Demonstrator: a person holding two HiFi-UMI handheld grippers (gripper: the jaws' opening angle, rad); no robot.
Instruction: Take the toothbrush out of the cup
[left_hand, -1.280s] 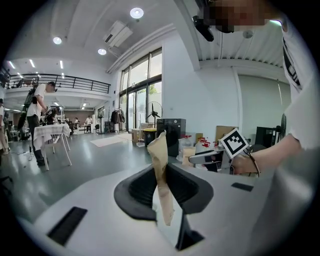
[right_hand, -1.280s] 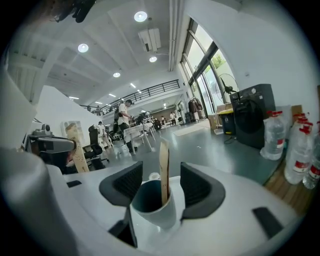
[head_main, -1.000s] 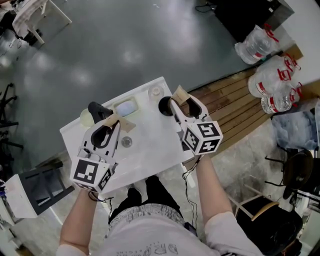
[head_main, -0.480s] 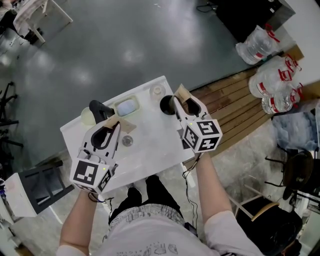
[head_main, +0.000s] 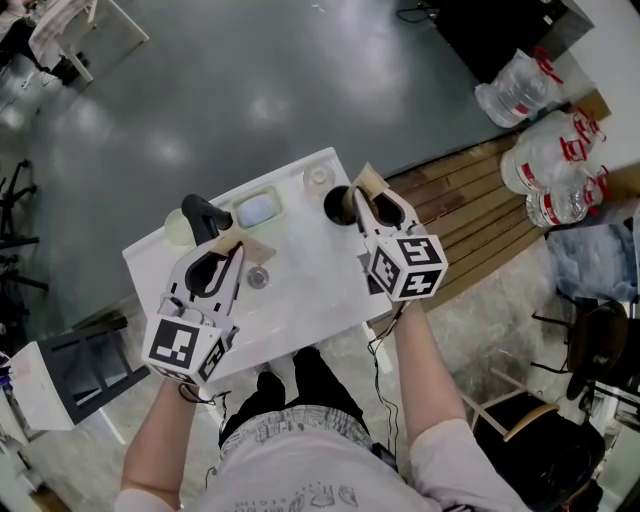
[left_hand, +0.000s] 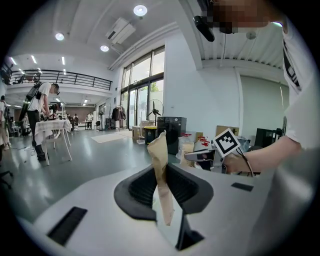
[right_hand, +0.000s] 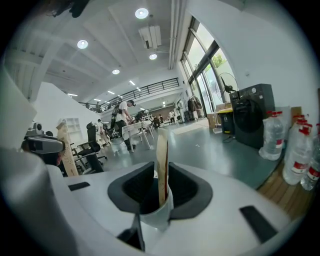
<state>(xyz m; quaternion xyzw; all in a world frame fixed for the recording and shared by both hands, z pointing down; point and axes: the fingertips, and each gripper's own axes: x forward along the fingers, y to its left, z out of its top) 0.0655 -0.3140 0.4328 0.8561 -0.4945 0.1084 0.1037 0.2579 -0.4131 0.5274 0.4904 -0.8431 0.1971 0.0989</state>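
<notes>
Our left hand-held gripper (head_main: 236, 247) sits narrow and empty. Our right hand-held gripper (head_main: 362, 191) has just been closing to narrow, nothing visible between its jaws, with the dark cup (head_main: 336, 205) at its 9 o'clock.

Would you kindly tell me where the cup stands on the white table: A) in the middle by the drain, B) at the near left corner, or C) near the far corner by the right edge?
C: the head view shows the cup as a dark round opening near the far corner of the table, well away from the drain.
</notes>
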